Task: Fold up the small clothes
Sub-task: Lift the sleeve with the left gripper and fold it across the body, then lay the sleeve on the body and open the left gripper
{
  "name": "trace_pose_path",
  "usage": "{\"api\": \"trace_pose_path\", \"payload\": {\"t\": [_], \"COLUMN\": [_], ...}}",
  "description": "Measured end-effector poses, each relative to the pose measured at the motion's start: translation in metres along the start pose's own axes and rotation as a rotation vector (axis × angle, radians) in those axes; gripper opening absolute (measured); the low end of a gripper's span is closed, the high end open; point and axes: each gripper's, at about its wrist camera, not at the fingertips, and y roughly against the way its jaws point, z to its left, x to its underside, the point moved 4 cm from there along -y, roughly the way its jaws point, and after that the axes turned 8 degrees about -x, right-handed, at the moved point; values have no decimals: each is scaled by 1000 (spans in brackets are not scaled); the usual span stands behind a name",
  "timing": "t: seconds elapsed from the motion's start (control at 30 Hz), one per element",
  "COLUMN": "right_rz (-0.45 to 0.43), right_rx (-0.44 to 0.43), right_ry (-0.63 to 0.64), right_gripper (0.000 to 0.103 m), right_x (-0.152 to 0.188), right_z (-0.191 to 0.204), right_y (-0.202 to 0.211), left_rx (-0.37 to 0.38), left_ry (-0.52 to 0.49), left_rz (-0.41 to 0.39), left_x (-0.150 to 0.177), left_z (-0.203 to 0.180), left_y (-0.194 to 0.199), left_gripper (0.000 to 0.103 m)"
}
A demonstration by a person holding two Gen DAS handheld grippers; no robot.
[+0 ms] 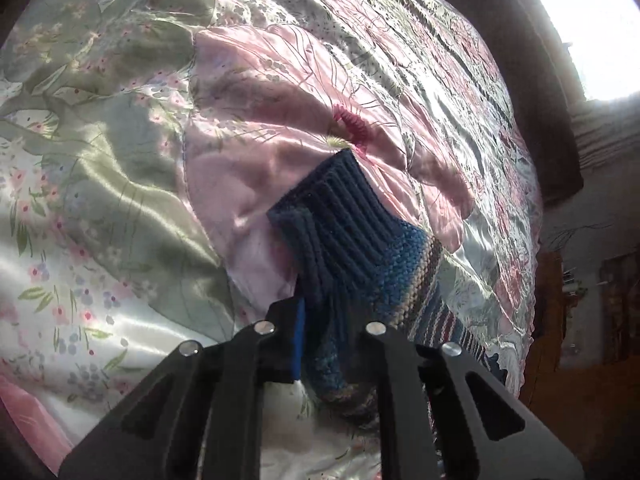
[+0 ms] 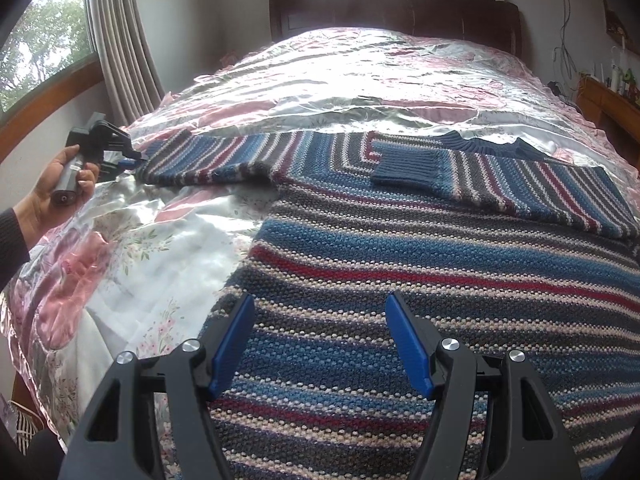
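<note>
Left gripper (image 1: 336, 344): fingers clamped on the navy ribbed cuff (image 1: 336, 220) of the sweater's sleeve; right finger hidden behind the knit, only the left blue pad (image 1: 298, 340) shows.
Sleeve: lies across the floral satin bedspread (image 1: 120, 160); its lower end is cut off behind the gripper.
Right gripper (image 2: 320, 336): blue pads apart, holding nothing, above the striped sweater (image 2: 400, 260).
Sweater: spread flat on the bed, right sleeve folded inward, lower hem out of frame.
Left hand (image 2: 66, 184): grips the other tool at the far sleeve end; the pinch itself is too small to make out.
</note>
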Motion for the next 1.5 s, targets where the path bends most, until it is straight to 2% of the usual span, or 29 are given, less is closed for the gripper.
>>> {"api": "trace_pose_path", "payload": {"t": [0.1,0.2,0.27,0.57,0.8,1.0,1.17,1.37,1.5], "right_rz": [4,1,-5,-43,-76,-94,-96,-79,-59], "right_rx": [-8,-14,-15,-19,6,15,27,5,-61], "right_ry": [-6,-8,-8,-47,-74,-145,-193,-266,-331], "right_gripper": [68,68,68,68,68,68,69,69,72], "right_x": [4,5,5,7,11,20,27,28,16], "right_z": [1,2,0,-18,-53,-95,-132,-176,-202], "right_y": [1,5,9,43,79,104,120,132,133], "left_rx": [-13,28,28,41,60,38,19,-40,-86], "left_ry": [-7,0,-36,-287,-447,-568,-652,-720,-751], "left_rz": [-24,-93,-141,-272,-295,-269,-206,-112,-50], "left_x": [2,5,9,62,128,190,249,314,346], "left_z": [-1,-12,-29,-164,-263,-331,-374,-392,-389], "left_y": [5,32,54,126,128,94,41,-46,-99], "left_gripper": [7,7,7,6,6,6,6,6,6]}}
